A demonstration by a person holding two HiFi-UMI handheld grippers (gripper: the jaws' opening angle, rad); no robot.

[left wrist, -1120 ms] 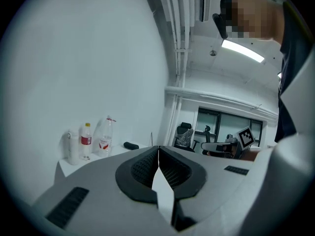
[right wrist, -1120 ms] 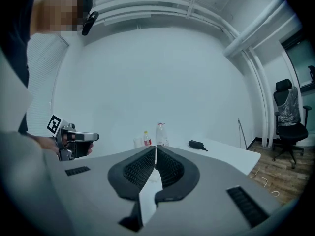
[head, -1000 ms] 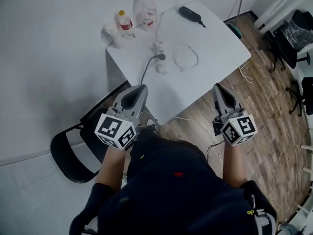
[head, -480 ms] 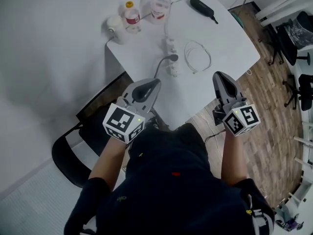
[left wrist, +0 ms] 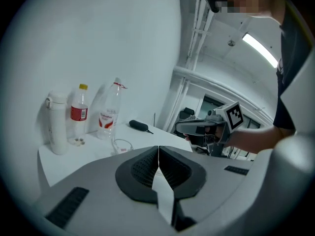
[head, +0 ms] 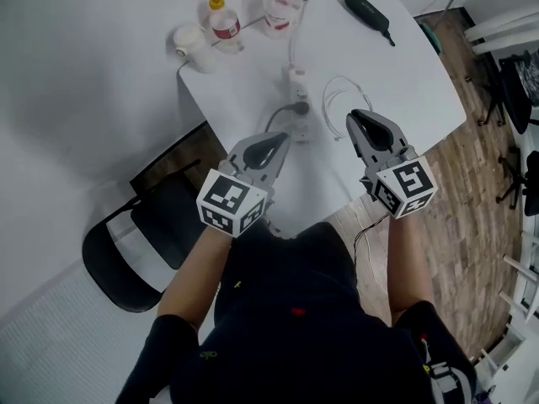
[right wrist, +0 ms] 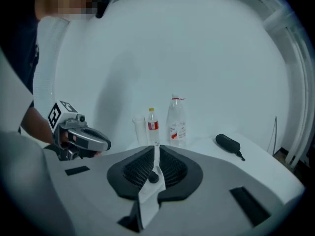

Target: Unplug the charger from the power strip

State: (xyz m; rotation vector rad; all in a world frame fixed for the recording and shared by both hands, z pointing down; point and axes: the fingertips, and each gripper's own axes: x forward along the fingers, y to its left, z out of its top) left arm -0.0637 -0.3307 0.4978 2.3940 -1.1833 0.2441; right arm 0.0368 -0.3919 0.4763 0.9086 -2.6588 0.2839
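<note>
On the white table lies a white power strip with a black charger plug in its near end; the plug's black cable runs toward the table's front edge. My left gripper is shut and empty, just short of the plug, near the front edge. My right gripper is also shut and empty, to the right of the strip, over a white coiled cable. In the left gripper view the jaws meet with nothing between them. The right gripper view shows its jaws together too.
At the table's far left stand a white flask, a small red-labelled bottle and a large clear bottle. A black case lies at the far right. A black chair stands left of the table, over wooden floor.
Both grippers have moved forward from in front of the table to over its near part, toward the power strip. Their jaws have stayed shut.
</note>
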